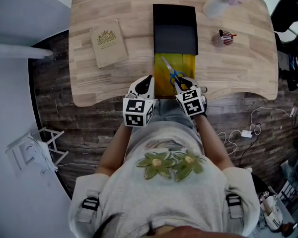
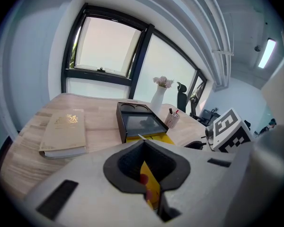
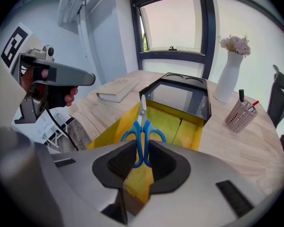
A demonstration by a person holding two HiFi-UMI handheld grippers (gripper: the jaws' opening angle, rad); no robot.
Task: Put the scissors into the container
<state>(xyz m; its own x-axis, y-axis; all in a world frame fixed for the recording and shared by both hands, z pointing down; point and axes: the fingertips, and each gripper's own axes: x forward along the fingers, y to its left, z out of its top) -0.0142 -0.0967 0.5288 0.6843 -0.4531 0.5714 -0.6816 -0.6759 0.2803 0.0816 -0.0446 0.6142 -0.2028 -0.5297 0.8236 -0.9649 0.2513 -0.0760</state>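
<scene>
No word or number can be read anywhere. The tan book (image 1: 109, 42) lies on the desk (image 1: 238, 58), ahead and to the left of the left gripper's (image 1: 147, 82) jaws. It carries a gold emblem with gold print under it, too small to make out in any view. The left marker cube (image 1: 138, 112) behind those jaws and the right marker cube (image 1: 192, 102) behind the right gripper's (image 1: 183, 86) jaws bear black-and-white square patterns only, no letters. The yellow wall of the container (image 2: 149, 186) between the left jaws shows red blotches that are not legible as print.
</scene>
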